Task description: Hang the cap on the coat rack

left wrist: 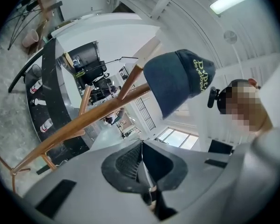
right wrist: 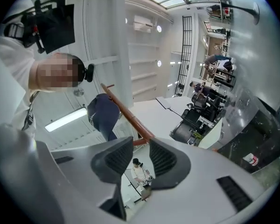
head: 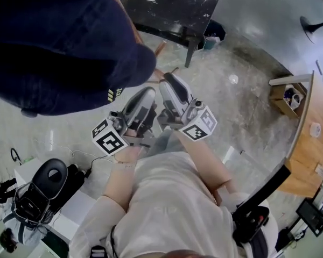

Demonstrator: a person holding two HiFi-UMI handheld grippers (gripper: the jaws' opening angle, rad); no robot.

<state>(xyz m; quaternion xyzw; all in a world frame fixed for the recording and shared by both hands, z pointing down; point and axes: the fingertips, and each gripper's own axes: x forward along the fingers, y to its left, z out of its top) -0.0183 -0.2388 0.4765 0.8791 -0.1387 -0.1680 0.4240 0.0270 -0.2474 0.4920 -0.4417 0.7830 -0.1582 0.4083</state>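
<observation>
Cap (left wrist: 175, 80) hangs on coat rack (left wrist: 98, 113) peg; left tool (left wrist: 141, 146) closed, right tool (right wrist: 141, 154) apart, both clear

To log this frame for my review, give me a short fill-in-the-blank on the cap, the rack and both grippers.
1. The dark blue cap hangs on a ____ arm of the coat rack.
2. The left gripper has its jaws ____, with nothing between them.
3. The right gripper has its jaws ____, and they hold nothing.
4. Neither gripper touches the ____.

Missing words: wooden; shut; open; cap
</observation>
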